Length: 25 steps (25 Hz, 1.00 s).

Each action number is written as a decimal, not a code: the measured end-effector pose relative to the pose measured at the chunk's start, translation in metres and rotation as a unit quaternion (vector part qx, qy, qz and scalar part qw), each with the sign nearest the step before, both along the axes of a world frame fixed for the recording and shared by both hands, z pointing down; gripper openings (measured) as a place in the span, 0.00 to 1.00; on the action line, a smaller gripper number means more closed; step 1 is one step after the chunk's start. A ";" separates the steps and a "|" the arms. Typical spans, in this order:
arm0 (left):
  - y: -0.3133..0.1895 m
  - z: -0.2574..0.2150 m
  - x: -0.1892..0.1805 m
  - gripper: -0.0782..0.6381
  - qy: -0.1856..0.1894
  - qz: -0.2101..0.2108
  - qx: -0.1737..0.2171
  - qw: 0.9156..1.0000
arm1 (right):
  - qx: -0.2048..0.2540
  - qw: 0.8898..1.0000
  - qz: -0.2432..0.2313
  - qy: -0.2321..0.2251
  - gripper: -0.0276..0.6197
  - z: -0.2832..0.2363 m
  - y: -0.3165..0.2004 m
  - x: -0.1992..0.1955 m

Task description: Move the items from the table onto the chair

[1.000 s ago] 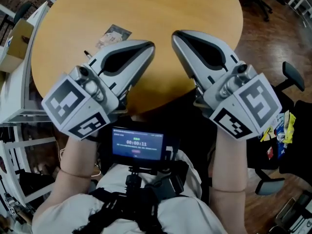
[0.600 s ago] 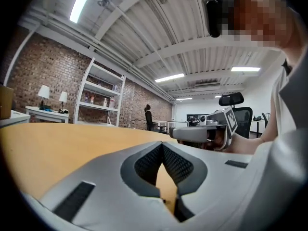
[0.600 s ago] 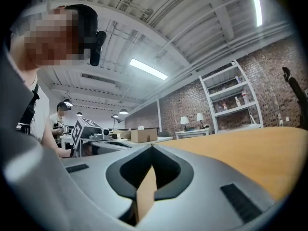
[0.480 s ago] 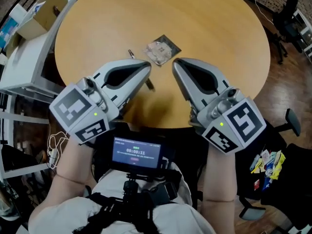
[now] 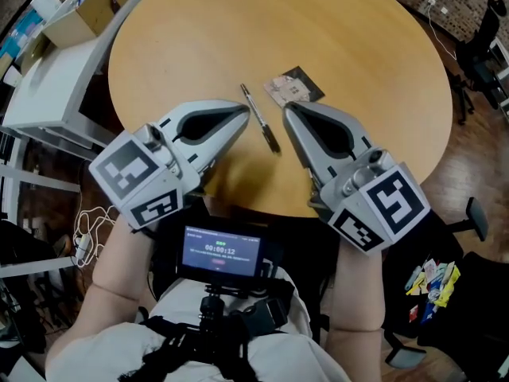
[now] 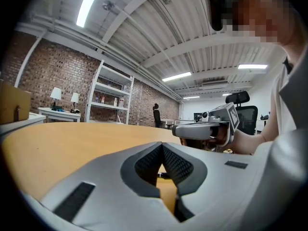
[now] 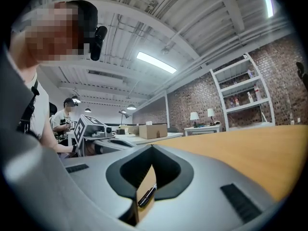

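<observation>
Both pairs of jaws are closed with nothing in them. In the left gripper view, the tips of the left gripper (image 6: 162,146) meet at a point. The right gripper (image 7: 151,148) looks the same in its own view, and the pen (image 7: 147,196) shows through the slot below its tips, lying on the wood beyond and not gripped.

From the head view, the left gripper (image 5: 242,111) and right gripper (image 5: 288,110) point away from us over the near edge of the round table (image 5: 358,70). The pen (image 5: 261,118) lies slantwise between their tips. A small packet (image 5: 293,86) lies just beyond the right tip.

A second ago the packet lay up and to the left of both grippers, and only the pen's end showed. Half a second ago the left gripper covered part of the pen, which now lies bare. The table has shifted rightward in our view. The black chair (image 5: 477,293) with its bright wrappers (image 5: 433,281) has slid toward the lower right corner.

The screen (image 5: 221,253) at our chest reads 00:00:12, up from 00:00:11. The packet's print is probably a picture, but it is too small for us to read.
</observation>
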State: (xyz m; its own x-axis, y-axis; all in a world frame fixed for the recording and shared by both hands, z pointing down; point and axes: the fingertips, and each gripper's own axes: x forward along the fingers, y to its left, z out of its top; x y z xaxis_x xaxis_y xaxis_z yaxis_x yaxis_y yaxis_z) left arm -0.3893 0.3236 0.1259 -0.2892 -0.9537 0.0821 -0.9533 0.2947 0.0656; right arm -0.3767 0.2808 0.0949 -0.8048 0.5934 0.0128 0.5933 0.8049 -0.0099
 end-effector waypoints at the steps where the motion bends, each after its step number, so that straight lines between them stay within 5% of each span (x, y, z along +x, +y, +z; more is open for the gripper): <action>1: 0.000 0.001 -0.001 0.13 0.001 -0.004 0.002 1.000 | 0.001 1.000 0.001 0.001 0.05 0.001 0.000 0.000; 9: 0.003 -0.001 -0.006 0.13 -0.001 -0.021 0.007 1.000 | 0.019 1.000 0.012 0.015 0.06 0.006 0.000 -0.004; 14: 0.001 -0.001 -0.005 0.13 -0.009 -0.018 0.001 1.000 | 0.074 0.994 0.028 0.073 0.06 0.028 -0.004 -0.011; 20: 0.006 -0.006 -0.008 0.13 -0.007 -0.026 0.016 1.000 | 0.158 0.976 -0.056 0.141 0.15 0.062 0.024 -0.010; 25: 0.011 -0.009 -0.006 0.13 -0.001 -0.018 0.028 0.999 | 0.254 0.950 -0.065 0.169 0.25 0.084 0.032 -0.012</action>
